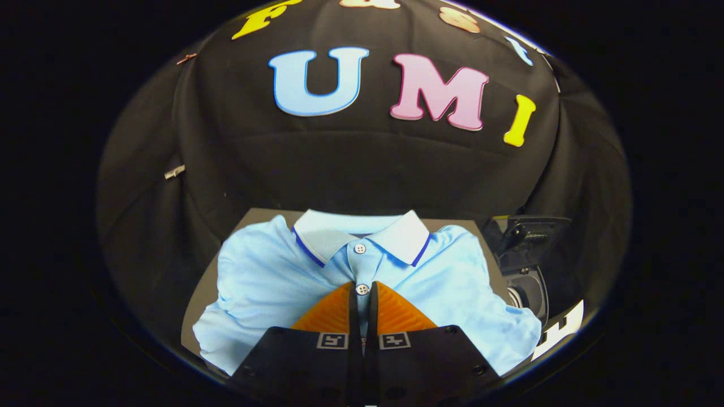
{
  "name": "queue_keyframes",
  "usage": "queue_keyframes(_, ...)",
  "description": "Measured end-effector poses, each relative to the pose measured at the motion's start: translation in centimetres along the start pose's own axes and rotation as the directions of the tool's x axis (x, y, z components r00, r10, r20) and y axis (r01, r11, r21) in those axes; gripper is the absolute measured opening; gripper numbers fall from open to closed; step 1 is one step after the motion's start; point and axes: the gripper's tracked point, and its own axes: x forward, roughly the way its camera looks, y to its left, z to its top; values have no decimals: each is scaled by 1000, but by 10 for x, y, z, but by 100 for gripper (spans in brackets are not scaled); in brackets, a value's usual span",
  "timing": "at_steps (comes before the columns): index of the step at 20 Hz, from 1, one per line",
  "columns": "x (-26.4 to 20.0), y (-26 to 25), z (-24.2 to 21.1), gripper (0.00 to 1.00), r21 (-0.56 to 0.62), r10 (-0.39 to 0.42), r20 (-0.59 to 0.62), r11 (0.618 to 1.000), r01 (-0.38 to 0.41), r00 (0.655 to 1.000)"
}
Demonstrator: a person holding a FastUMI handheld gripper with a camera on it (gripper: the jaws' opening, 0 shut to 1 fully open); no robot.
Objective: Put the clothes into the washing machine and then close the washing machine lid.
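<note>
One garment on the tabletop (266, 217): a light blue polo shirt (266, 282), laid flat, collar (362, 232) on the far side, buttons along the placket. Gripper (362, 298) low over the shirt front, fingers brought almost together just below the collar, with only a narrow slit between them. A thin fold of placket with one button (362, 289) seen in that slit; probably pinched, but not possible to confirm that both fingers press on cloth. To the right of the shirt, a dark machine (529, 254) with a round part, likely the washing machine, well apart from the collar.

Possible trouble from here:
- Too little cloth in the pinch, so slipping out on lifting.
- Grip on the button only, so a sliding hold.
- Sleeves and hem trailing low, so catching on the tabletop edge or on the machine rim.
- Part of the shirt left hanging outside, so blocking the lid.

Hard to make out: lower part of the shirt covered by the gripper body; machine opening and lid cut off and dark, open or closed not clear; fingertips against cloth not visible from this angle.
</note>
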Motion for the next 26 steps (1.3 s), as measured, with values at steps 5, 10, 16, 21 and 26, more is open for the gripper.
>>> queue_keyframes(5, -38, -18, 21, 5, -35, -31, 161, 999, 37, 987)
queue_keyframes(10, -77, -49, 55, 5, -87, -68, 313, 991, 100, 947)
queue_keyframes(16, -109, -108, 85, 5, -116, -62, 370, 987, 112, 927)
queue_keyframes(21, -120, -172, 101, 5, -84, -16, 389, 995, 52, 921)
queue_keyframes(26, -119, -252, 109, 5, -73, -24, 396, 996, 57, 918)
